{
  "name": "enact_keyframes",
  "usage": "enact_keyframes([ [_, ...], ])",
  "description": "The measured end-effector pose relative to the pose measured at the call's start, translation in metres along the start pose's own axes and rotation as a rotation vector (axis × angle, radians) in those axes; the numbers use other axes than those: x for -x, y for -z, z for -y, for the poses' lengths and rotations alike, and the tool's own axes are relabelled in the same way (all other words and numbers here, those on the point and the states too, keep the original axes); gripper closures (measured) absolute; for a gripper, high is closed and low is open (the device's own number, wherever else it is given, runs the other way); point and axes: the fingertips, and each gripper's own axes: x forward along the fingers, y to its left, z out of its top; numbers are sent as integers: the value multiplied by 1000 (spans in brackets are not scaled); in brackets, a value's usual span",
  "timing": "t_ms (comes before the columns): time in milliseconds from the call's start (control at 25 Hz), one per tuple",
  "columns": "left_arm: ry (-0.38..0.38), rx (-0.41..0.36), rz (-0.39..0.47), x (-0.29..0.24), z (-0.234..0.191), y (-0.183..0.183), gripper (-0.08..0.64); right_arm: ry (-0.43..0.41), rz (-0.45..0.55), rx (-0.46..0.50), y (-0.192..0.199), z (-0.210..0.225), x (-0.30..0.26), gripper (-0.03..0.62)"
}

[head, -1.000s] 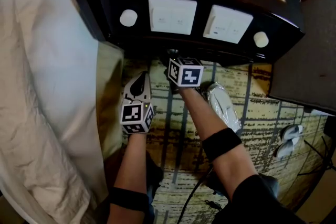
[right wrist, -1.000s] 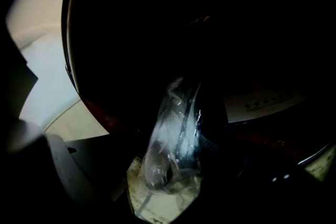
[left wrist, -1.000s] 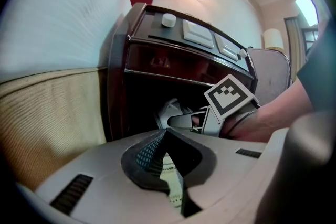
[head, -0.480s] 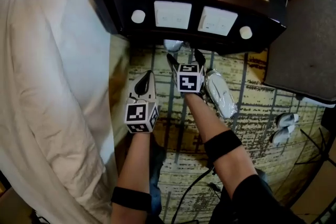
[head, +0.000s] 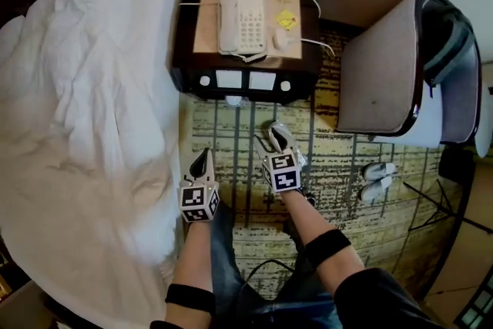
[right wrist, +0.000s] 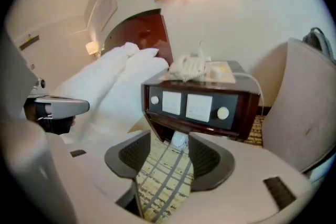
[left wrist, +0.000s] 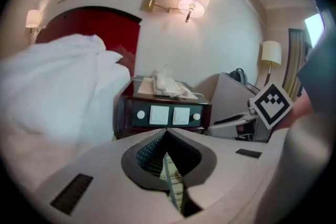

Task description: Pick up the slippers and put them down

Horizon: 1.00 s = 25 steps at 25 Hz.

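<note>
**Both grippers raised over the carpet, slippers on the floor**

Head view: the left gripper [head: 202, 161] hangs at 7 o'clock, its fingers pressed together and holding nothing. It sits just beside the edge of the white-quilted bed [head: 77, 112], which fills the whole 9 o'clock side. The right gripper [head: 269, 144] is near centre. Its fingers stand partly apart and have just been closing, with nothing gripped. A plastic-wrapped white slipper [head: 293, 149] lies on the yellow-and-grey striped carpet [head: 339, 166] just beside that gripper, toward 3 o'clock. A second pale slipper [head: 233, 100] lies at 12 o'clock, at the foot of the dark wooden nightstand [head: 189, 77], whose tabletop carries a beige telephone [head: 240, 23]. A white slipper pair [head: 377, 181] rests at 3 o'clock near the grey upholstered armchair [head: 385, 73]. Bare carpet runs as a lane between the bed edge and the chair.

Left gripper view: the left gripper [left wrist: 167, 134] has its fingers meeting at the tips, with only carpet showing below them. The nightstand [left wrist: 165, 115] is at 12 o'clock and the bed [left wrist: 58, 97] at 9 o'clock.

Right gripper view: the right gripper [right wrist: 170, 137] shows a clear gap with striped carpet [right wrist: 163, 176] through it. The pale slipper [right wrist: 180, 141] lies far off at 12 o'clock under the nightstand [right wrist: 199, 105] edge.
</note>
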Motion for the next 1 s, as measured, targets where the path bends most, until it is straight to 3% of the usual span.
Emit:
enact_keyframes([
  [120, 12, -24, -15, 65, 29, -53, 558, 1, 22, -8, -44, -5, 93, 503],
  [240, 31, -69, -4, 119, 60, -104, 558, 8, 61, -10, -85, -3, 175, 592],
  [400, 56, -130, 19, 175, 96, -153, 558, 27, 114, -25, -121, 7, 267, 592],
  [560, 80, -199, 37, 209, 117, -178, 558, 41, 168, -12, -143, 19, 334, 592],
  [1000, 170, -245, 65, 240, 169, -208, 558, 44, 185, 42, -136, 36, 418, 592],
])
